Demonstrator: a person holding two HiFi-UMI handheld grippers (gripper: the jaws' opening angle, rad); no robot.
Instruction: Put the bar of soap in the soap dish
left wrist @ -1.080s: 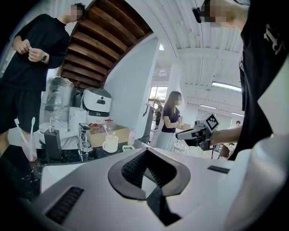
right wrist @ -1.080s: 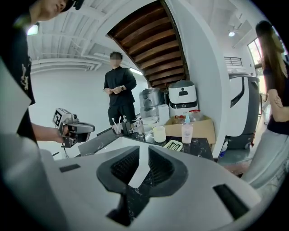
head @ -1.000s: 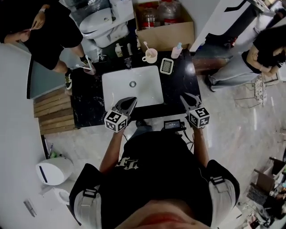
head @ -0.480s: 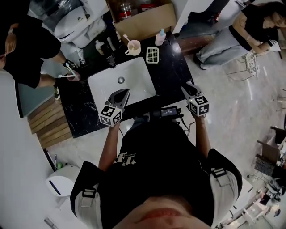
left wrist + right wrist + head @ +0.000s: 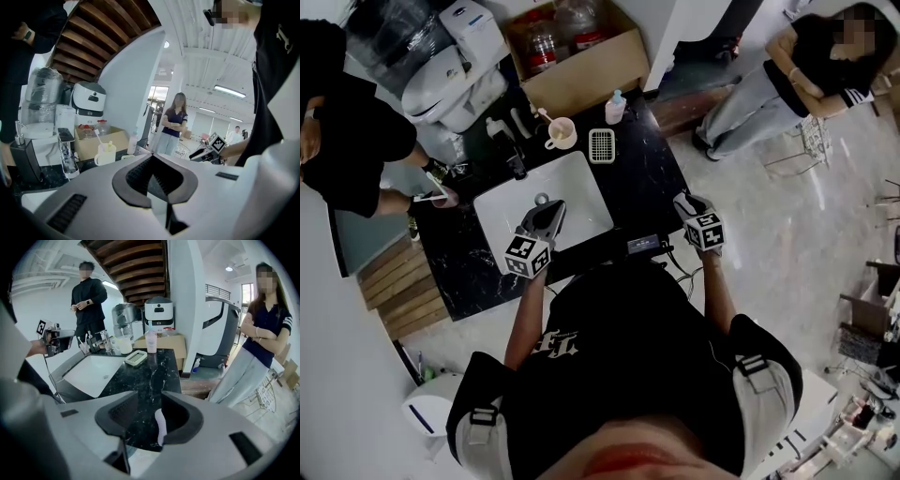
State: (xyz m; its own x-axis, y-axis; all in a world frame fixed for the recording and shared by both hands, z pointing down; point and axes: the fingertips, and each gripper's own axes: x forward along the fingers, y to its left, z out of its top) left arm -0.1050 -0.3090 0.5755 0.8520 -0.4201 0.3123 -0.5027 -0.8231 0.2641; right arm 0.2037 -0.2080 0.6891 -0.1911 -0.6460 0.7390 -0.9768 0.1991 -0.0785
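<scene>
Soap bar (image 5: 161, 426) is not in the dish yet. A pale lilac slab, seen edge-on, sits on the black worktop (image 5: 152, 373) close to its front right corner. I take it to be the bar, though from above it is hidden under the tool. The right tool (image 5: 150, 398) points steeply down at that spot, its jaws released and just now opening. The bar stands between them, close against the right pad, while the left pad is clear of it, so nothing is gripped — the spread looks meant to straddle the bar before a pinch. The soap dish (image 5: 601, 145), a slatted white tray that looks empty, waits at the back edge of the worktop. It sits just behind the sink (image 5: 581, 187), near the cup (image 5: 562, 133) and the bottle (image 5: 616, 106), and well apart from the bar. What remains is a carry along the right side of the worktop. The left tool (image 5: 551, 212) is clenched on nothing, jaw tips together, and hangs over the front part of the sink — out of the other's path, probably because this job needs only one hand.
</scene>
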